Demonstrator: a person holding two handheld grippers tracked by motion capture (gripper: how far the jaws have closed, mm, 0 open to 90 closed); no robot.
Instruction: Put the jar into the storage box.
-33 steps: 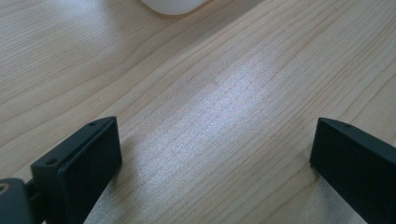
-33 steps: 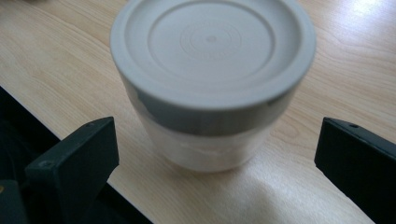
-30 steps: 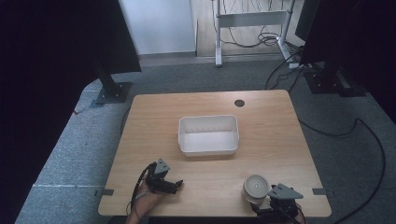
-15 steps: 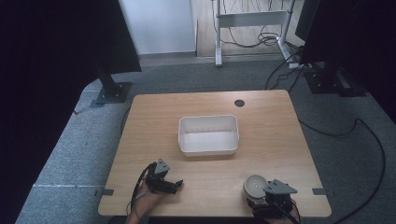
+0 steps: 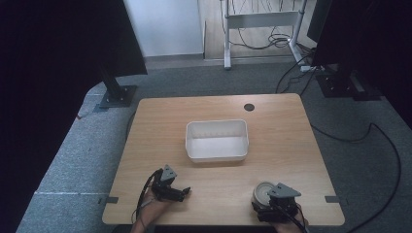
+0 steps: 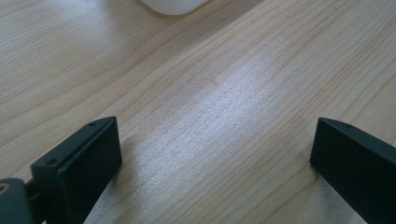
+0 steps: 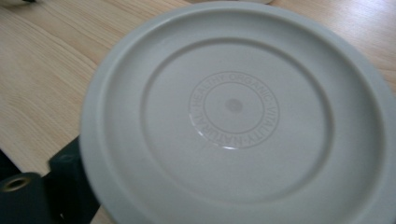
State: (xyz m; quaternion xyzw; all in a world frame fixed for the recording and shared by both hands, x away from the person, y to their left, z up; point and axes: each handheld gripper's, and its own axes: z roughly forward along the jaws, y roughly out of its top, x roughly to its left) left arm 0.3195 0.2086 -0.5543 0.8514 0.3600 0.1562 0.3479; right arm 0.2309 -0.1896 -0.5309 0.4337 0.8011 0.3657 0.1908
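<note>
Jaws of the right gripper (image 5: 266,201) flank a round grey embossed lid (image 7: 238,116), grip unclear; left gripper (image 6: 215,154) gapes empty.

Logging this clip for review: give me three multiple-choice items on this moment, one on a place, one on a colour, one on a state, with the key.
1. Where does the round lidded container stand?
A. inside the tub
B. near the table's front edge, at the right gripper
C. by the round hole at the table's back

2. What colour is the rectangular tub?
A. white
B. red
C. black

3. How is the left gripper?
A. shut on the lid
B. open over bare table
C. shut on the tub's rim

Key: B, the high view shows the container at that gripper; A, the tub is white at the table's middle; B, the left gripper view shows wood between wide jaws.
</note>
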